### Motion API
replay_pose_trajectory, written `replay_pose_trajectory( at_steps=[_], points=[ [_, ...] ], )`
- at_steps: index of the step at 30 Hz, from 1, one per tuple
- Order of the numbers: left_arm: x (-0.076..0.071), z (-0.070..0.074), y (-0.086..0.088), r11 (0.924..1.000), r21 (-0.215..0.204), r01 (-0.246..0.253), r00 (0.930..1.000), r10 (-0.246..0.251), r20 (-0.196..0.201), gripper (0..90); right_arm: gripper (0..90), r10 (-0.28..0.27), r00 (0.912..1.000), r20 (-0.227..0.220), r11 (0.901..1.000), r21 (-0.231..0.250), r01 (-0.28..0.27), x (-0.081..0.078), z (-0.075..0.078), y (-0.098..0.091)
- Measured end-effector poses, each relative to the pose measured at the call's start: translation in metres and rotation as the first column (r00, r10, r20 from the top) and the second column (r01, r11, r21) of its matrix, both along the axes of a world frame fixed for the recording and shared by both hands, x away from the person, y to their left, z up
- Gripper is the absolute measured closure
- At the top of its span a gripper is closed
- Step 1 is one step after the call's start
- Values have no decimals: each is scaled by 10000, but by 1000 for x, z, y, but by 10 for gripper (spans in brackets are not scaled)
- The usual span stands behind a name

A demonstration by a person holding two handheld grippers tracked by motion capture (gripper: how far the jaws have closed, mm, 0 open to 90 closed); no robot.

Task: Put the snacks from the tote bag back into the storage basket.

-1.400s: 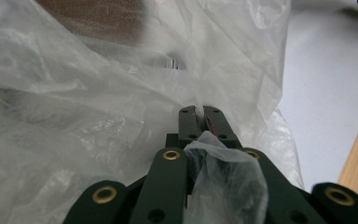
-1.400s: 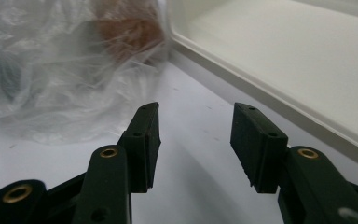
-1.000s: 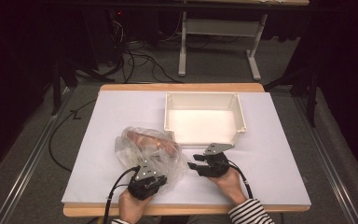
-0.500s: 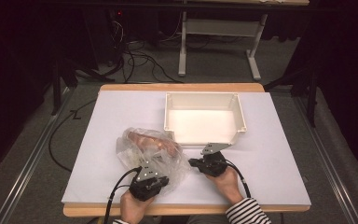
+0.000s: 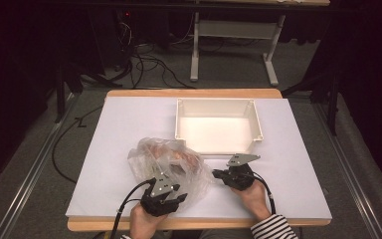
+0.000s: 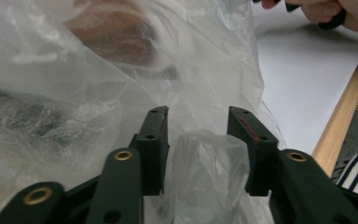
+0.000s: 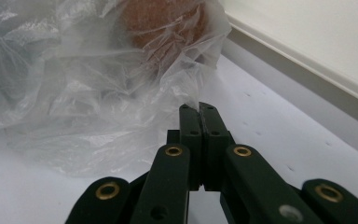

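Now crumpled clear bag (image 5: pixel 166 159), left fingers (image 6: pixel 154 140) parted astride it, right fingers (image 7: pixel 200 135) pinching its edge.

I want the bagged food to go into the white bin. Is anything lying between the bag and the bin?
Nothing visible lies between the plastic bag and the white bin; only the bin's near wall to clear.

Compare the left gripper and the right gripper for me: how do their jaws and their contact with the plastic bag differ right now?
The left gripper has its jaws apart with a fold of the plastic bag bulging between them; the right gripper has its jaws pressed together on a thin edge of the film. The left gripper sits at the bag's near side, the right gripper at its side nearer the white bin. Both are black and hand-held.
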State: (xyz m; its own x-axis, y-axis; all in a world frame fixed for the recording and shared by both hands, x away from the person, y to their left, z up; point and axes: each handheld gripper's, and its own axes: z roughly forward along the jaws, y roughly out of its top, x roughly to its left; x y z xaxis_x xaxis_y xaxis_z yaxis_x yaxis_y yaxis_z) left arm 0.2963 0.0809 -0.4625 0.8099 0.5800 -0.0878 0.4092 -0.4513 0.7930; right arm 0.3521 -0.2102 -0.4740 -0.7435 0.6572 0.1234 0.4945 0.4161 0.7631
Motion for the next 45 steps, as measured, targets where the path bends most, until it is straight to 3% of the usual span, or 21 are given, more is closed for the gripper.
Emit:
replay_pose_trajectory(
  at_steps=[6,10,22,25,26,27,36,45],
  points=[
    [-5,20,10,9983,-398,-436,9972,459,585,489,900,-160,9999,-1,9999,29,160,-3,-1,-10],
    [-9,36,17,9959,-536,-728,9904,785,1134,460,900,-204,9998,-3,9998,-26,204,-6,-2,-17],
    [-2,49,26,9870,-653,-1472,9758,1557,1533,414,900,-447,9990,19,9990,-25,447,-8,-2,-35],
    [-1,56,32,9798,-668,-1886,9637,1977,1792,384,900,-524,9986,7,9986,-18,524,-9,-2,-40],
    [-1,56,32,9798,-668,-1886,9637,1977,1792,373,900,-524,9986,7,9986,-18,524,-9,-2,-40],
    [-1,60,34,9767,-641,-2050,9576,2137,1935,368,900,-571,9984,8,9984,-9,571,-9,-2,-43],
    [7,64,44,9632,-777,-2575,9432,2680,1965,359,900,-723,9974,-46,9974,-50,722,-12,-3,-54],
    [14,62,54,9571,-996,-2722,9376,2871,1963,367,900,-944,9954,-140,9955,-55,944,-15,-4,-67]
  ],
)
